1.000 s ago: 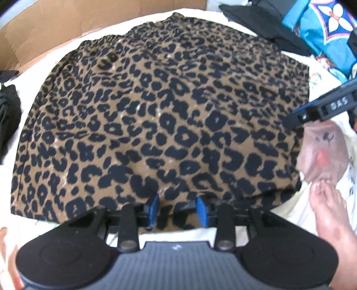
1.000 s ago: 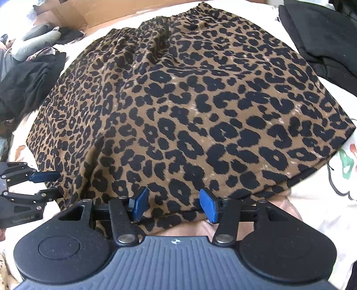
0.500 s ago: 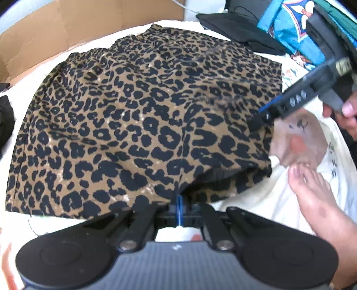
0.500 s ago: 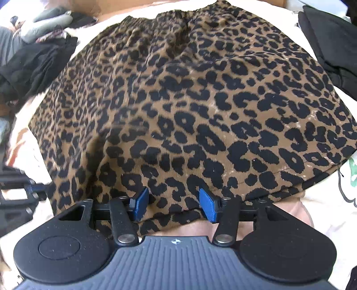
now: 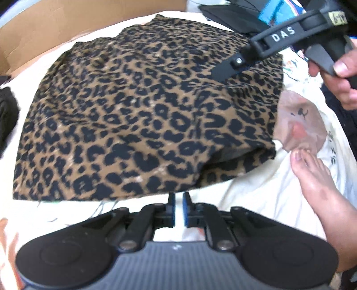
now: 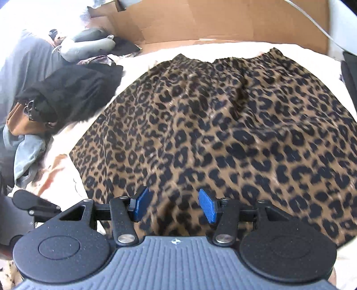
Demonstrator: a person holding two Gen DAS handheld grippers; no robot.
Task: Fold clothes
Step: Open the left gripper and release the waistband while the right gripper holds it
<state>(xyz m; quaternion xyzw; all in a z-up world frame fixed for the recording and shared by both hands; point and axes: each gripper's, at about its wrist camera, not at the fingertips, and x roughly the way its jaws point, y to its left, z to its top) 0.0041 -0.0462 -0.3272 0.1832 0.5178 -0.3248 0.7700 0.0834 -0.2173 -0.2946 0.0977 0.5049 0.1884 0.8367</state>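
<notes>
Leopard-print skirt [image 5: 145, 111] lies spread flat on the white bed sheet [image 5: 256, 191], just ahead of my left hand-held gripper [image 5: 177, 207], whose blue pads are nearly pressed together with a narrow slit between them, holding nothing, just short of the hem. My right hand-held gripper [image 6: 174, 206] hangs over the cloth with its pads spread wide (nothing pinched). Its near right corner is lifted and doubled. A bare foot [image 5: 312, 178] rests to the right; cardboard [image 6: 223, 20] stands beyond.
</notes>
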